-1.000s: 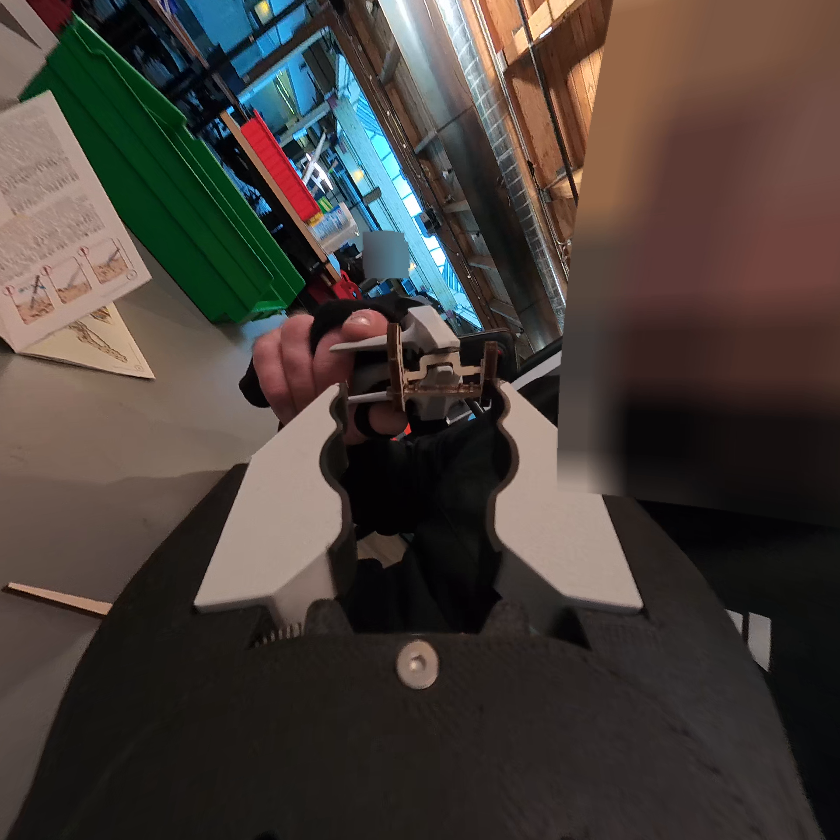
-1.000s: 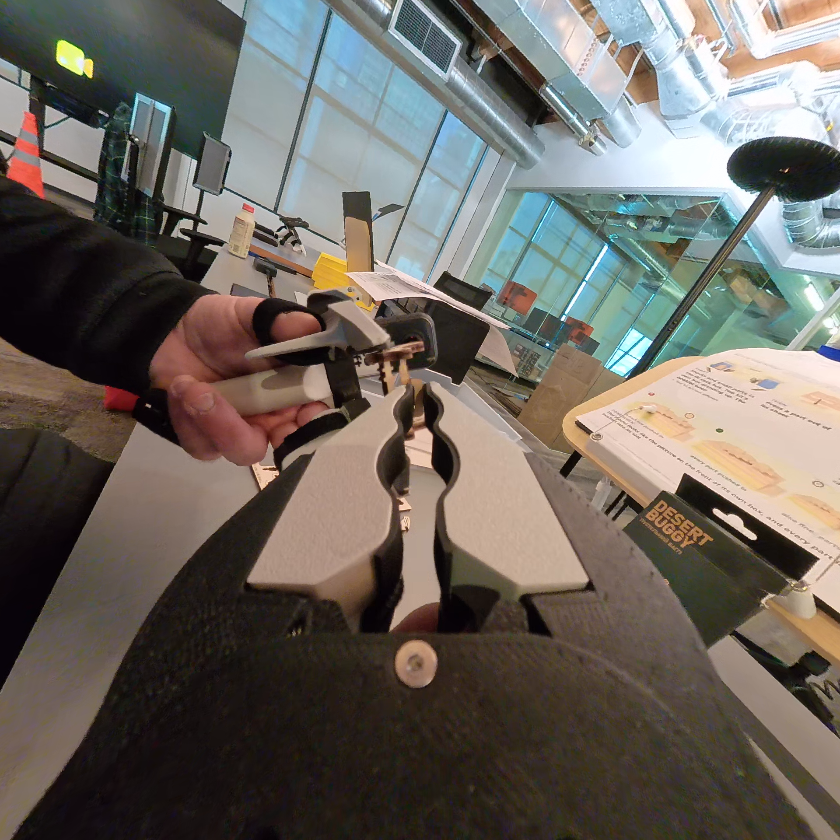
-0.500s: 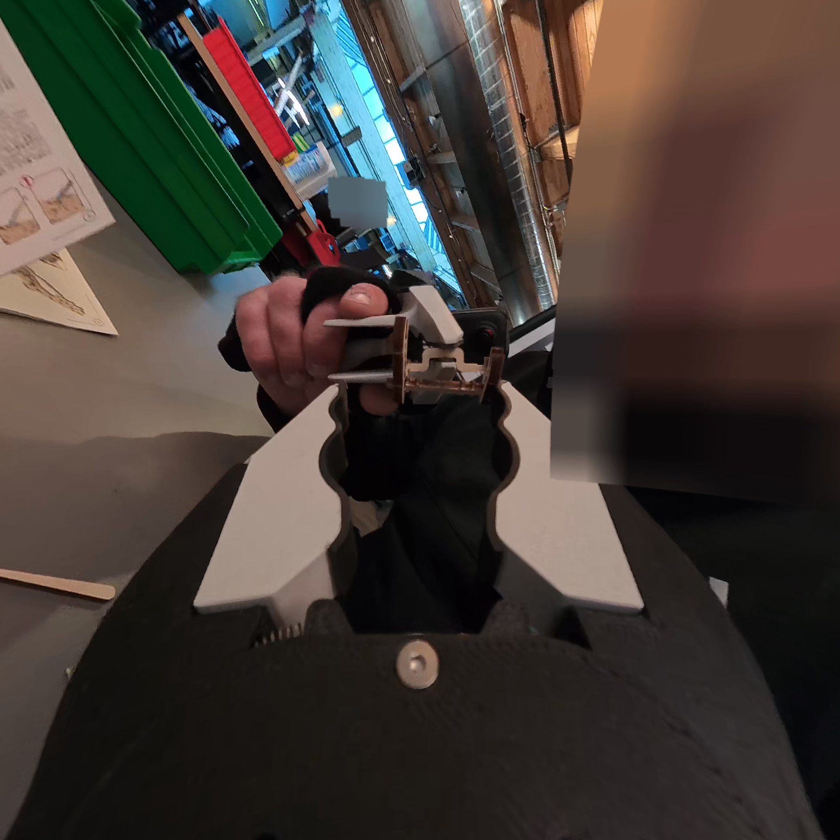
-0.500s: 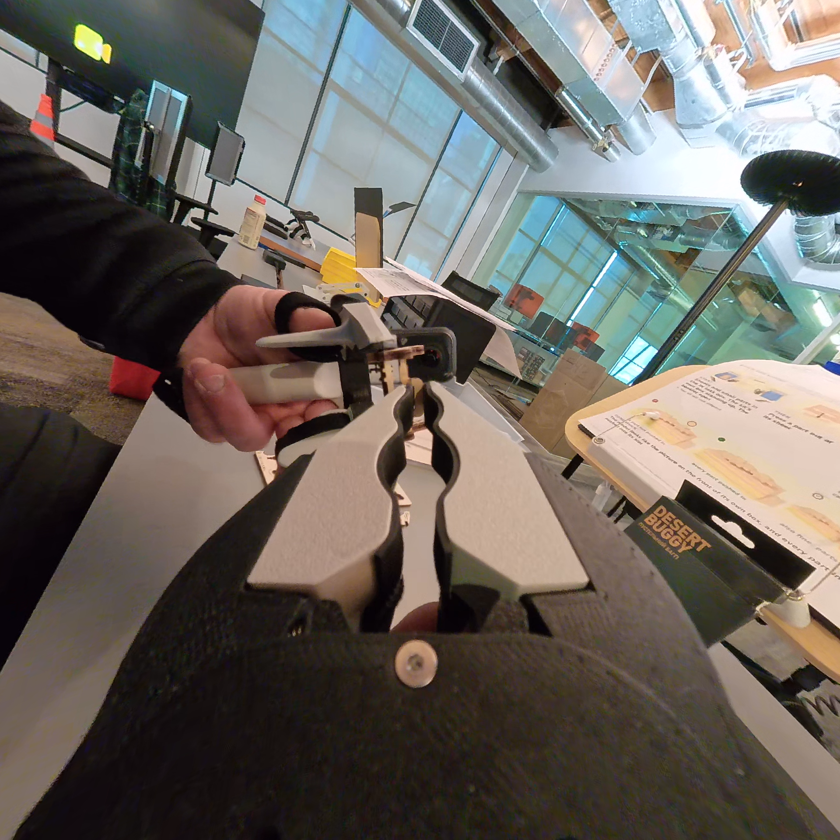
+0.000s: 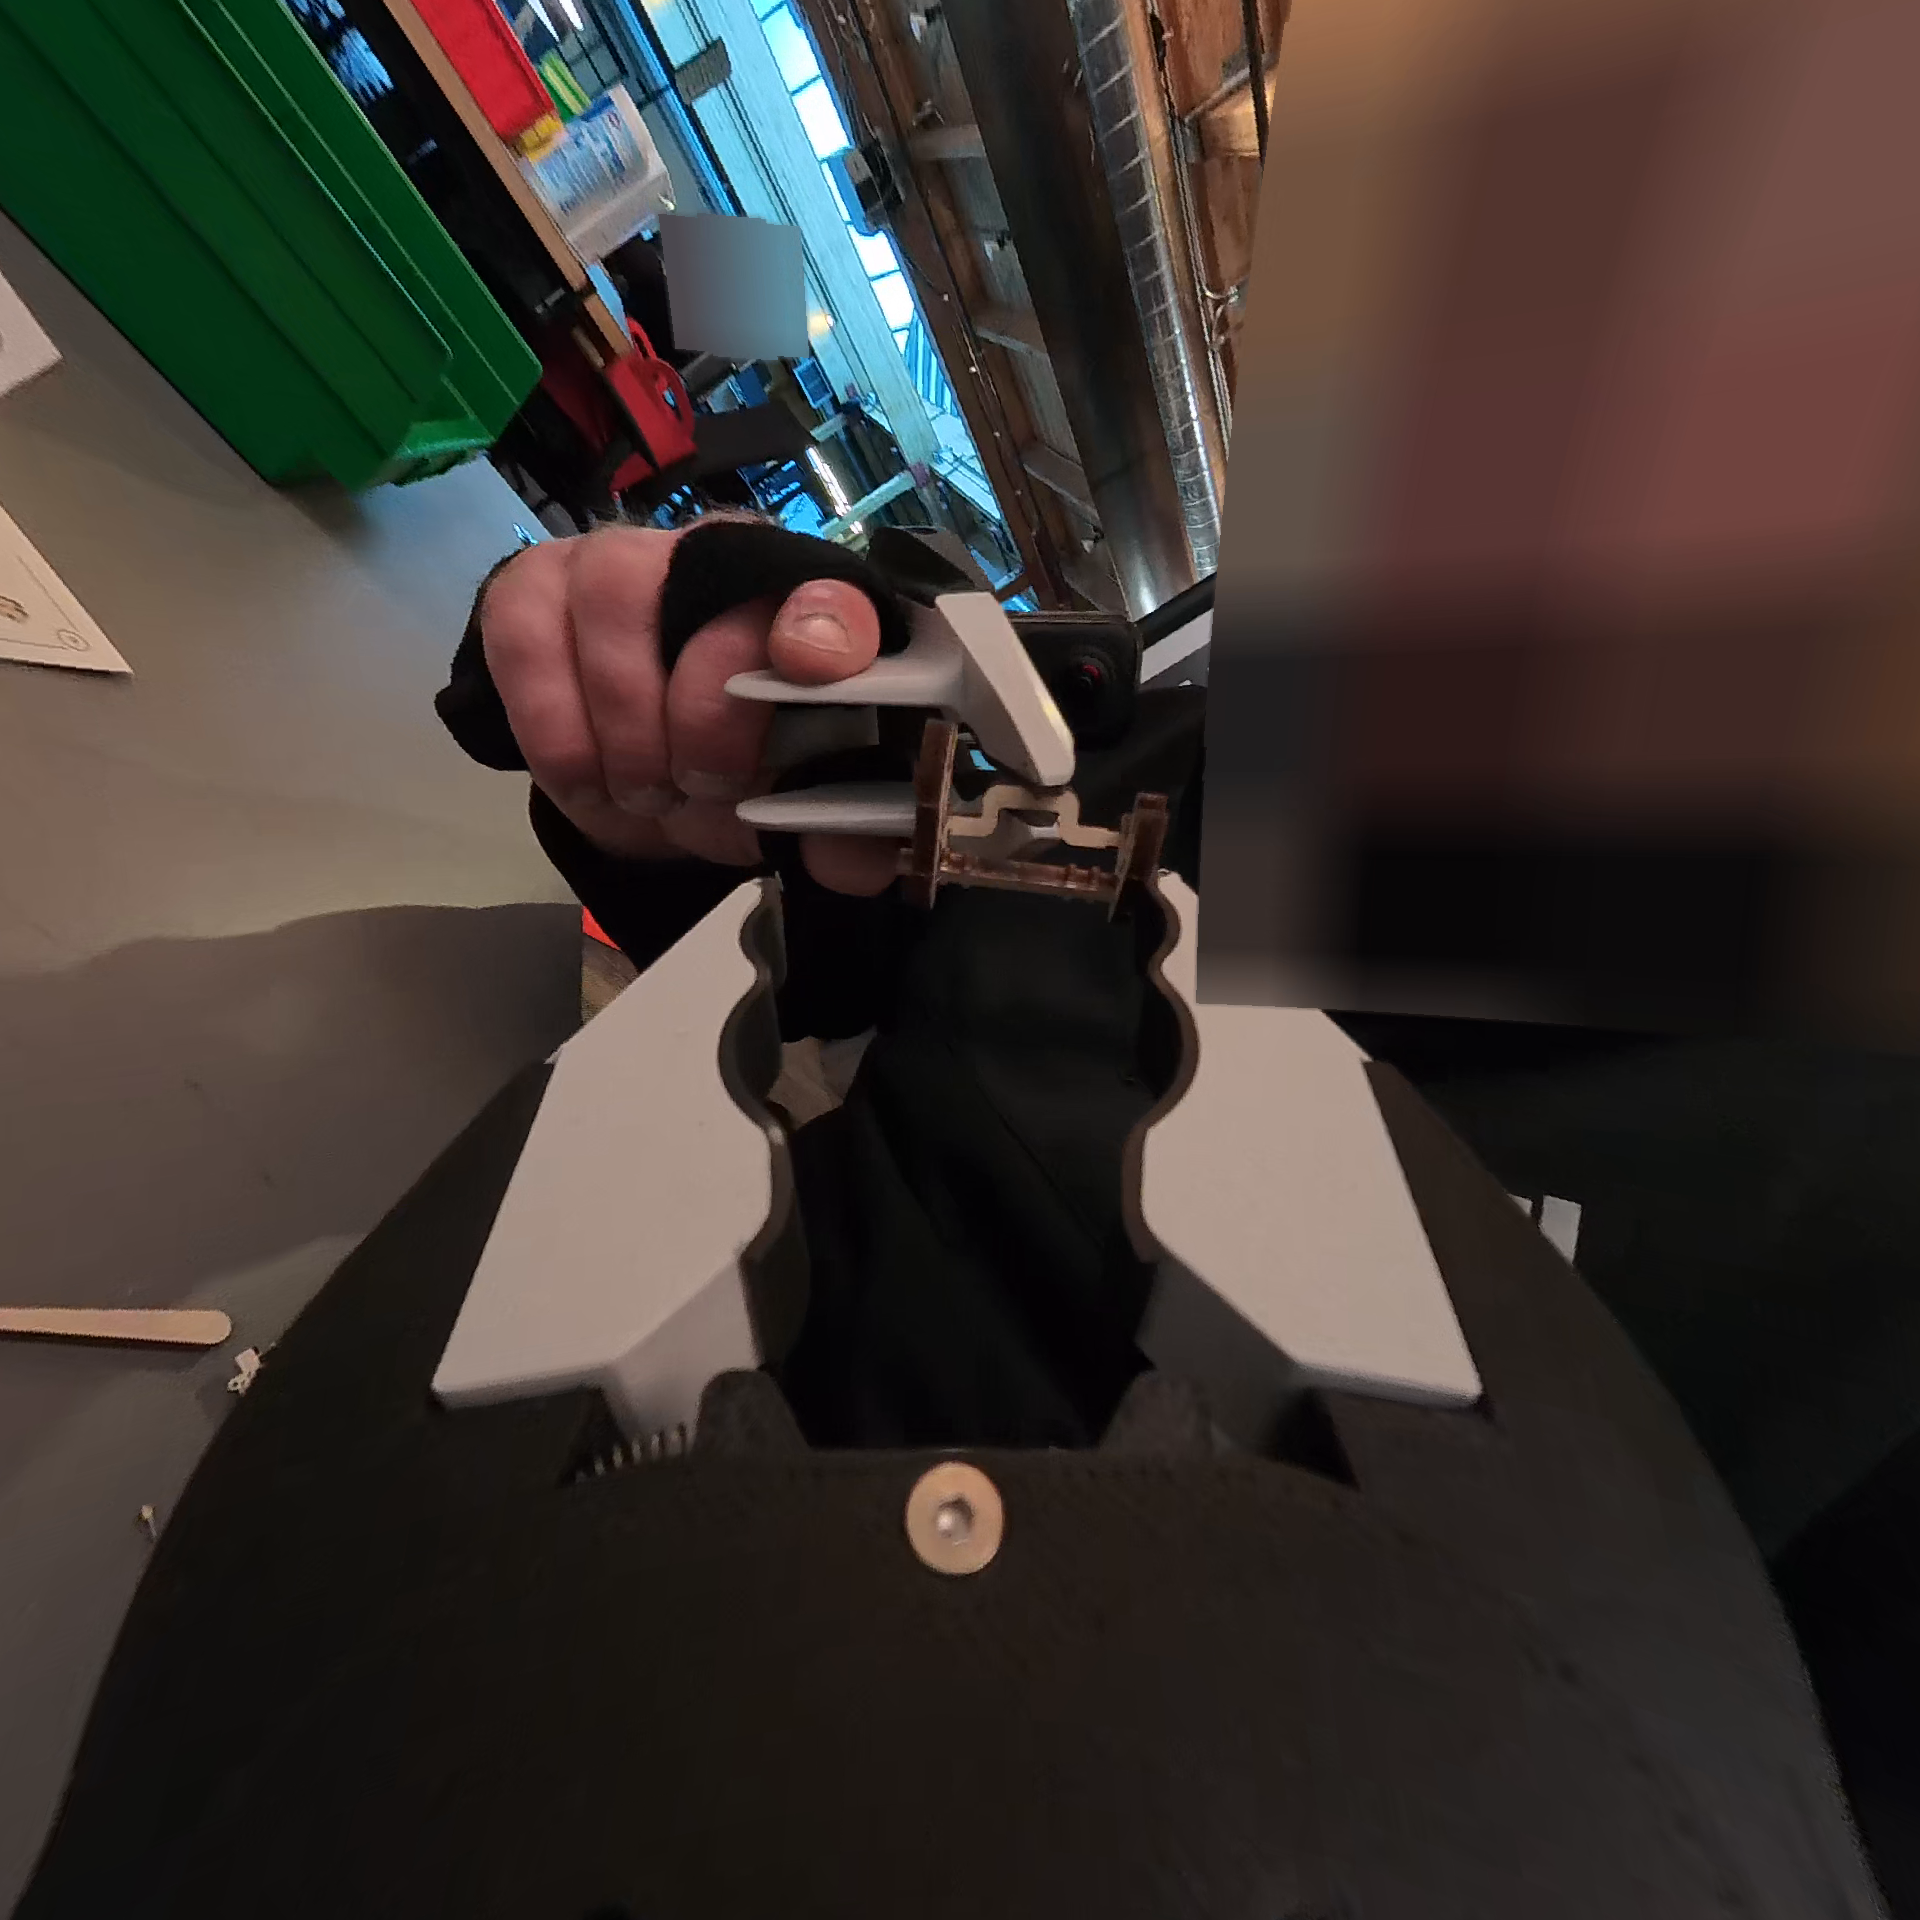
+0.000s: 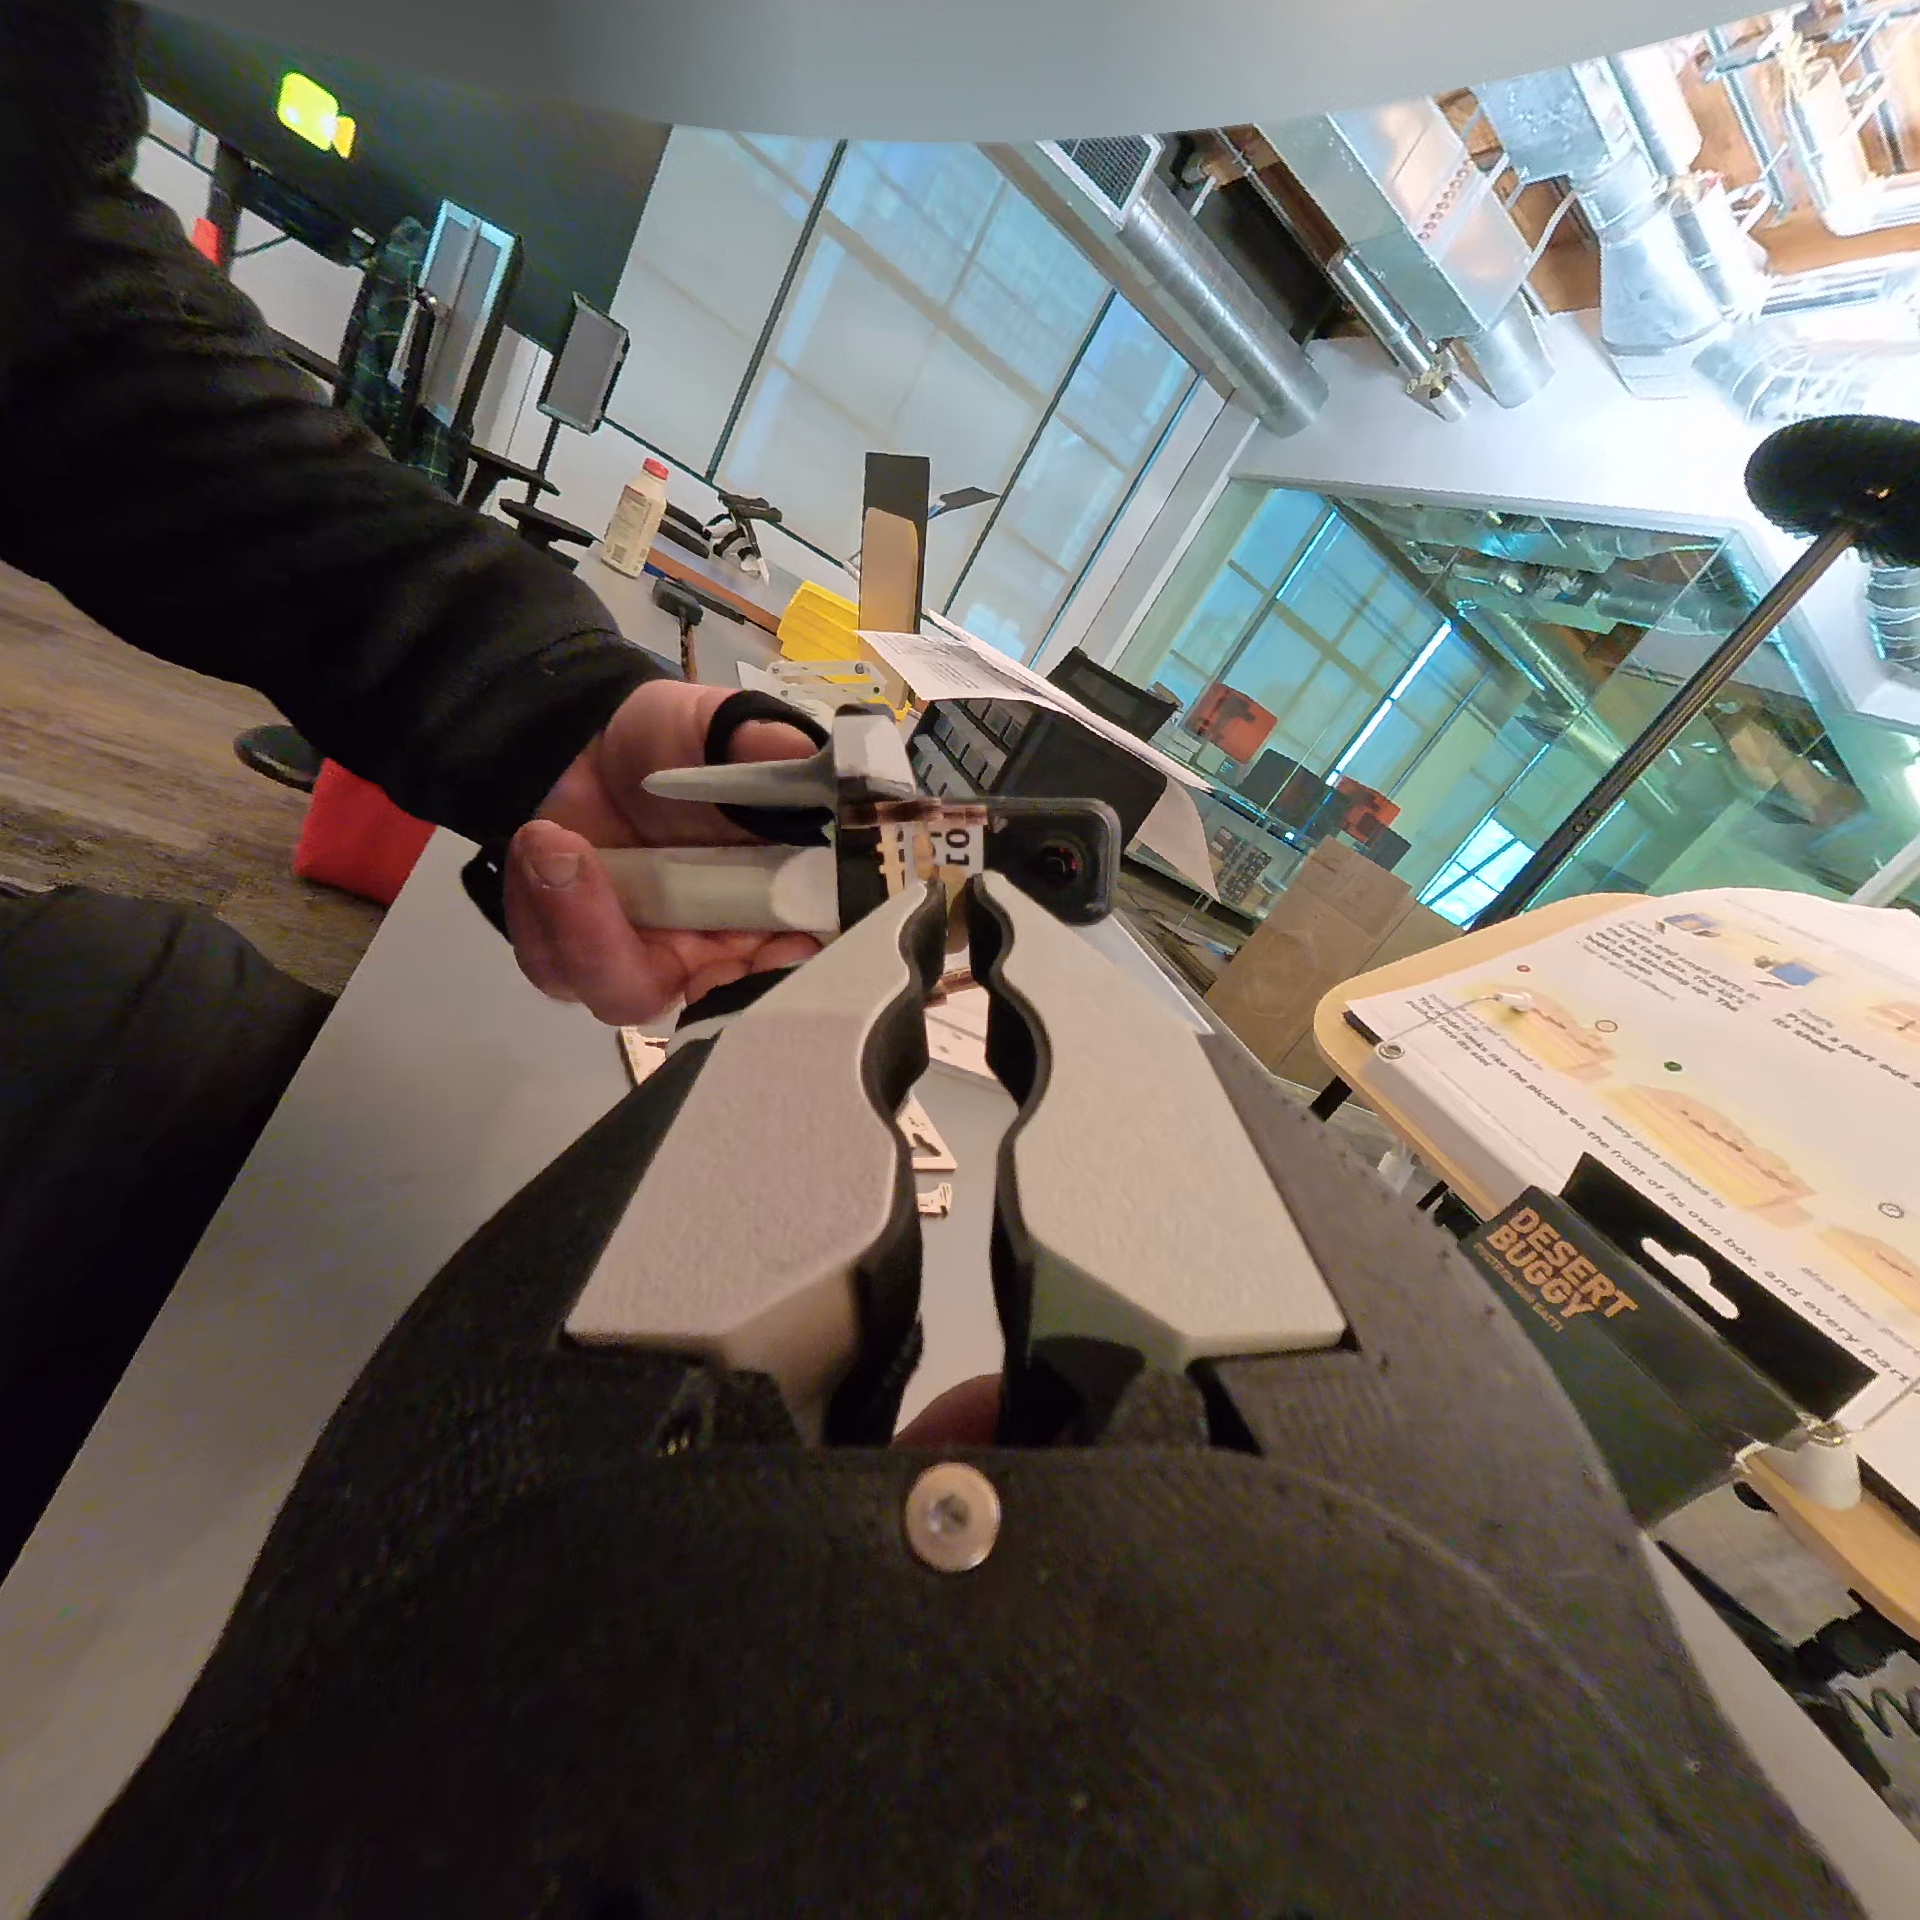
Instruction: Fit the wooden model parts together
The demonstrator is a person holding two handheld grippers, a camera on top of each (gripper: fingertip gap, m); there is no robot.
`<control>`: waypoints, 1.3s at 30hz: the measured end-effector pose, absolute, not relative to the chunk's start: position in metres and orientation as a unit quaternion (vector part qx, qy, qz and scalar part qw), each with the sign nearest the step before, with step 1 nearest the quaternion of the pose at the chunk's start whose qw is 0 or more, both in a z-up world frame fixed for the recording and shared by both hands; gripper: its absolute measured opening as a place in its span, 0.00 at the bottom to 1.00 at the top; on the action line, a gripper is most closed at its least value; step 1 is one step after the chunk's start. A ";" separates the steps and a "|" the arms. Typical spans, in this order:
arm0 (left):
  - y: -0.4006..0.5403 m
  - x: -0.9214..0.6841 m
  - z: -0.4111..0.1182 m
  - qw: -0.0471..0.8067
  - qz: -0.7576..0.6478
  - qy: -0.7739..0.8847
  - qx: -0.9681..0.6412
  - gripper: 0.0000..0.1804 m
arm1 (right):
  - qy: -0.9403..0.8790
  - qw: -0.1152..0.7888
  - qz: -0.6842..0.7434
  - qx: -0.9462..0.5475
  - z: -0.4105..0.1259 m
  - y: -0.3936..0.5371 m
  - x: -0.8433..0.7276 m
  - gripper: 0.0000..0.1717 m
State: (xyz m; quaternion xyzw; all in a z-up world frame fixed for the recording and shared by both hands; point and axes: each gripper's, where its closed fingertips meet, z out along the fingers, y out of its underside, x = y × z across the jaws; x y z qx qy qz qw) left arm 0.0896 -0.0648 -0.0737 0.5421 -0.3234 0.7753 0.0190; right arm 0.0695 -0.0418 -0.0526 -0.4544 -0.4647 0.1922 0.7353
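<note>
The grey table [image 5: 260,790] fills the left of the frame, bearing green bins [image 5: 239,270] upper left, paper sheets [image 5: 42,623] at the left edge, and 1 wooden stick [image 5: 125,1325] lower left.

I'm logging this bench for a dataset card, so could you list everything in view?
wooden model assembly: one, brown, raised between the grippers
loose wooden pieces: a few, pale, on the grey table
wooden stick: one, pale, table's left
green bins: a stack, green, table's far left
yellow bins: count unclear, far table
bottle: one, white with red cap, far table
instruction sheets: white, round side table
kit package: one, black, side table's edge
right gripper: shut on the assembly
left gripper: open, one finger clear of the assembly
hands: two, one per gripper
</note>
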 end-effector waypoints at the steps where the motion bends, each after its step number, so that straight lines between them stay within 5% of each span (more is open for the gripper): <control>1: -0.064 0.090 -0.073 0.020 0.778 -0.320 0.540 0.37 | -0.464 0.737 0.189 -0.454 -0.052 -0.041 0.070 0.01; 39: -0.043 0.102 -0.086 -0.014 0.806 -0.226 0.547 0.36 | -0.447 0.746 0.128 -0.476 -0.068 -0.024 0.077 0.01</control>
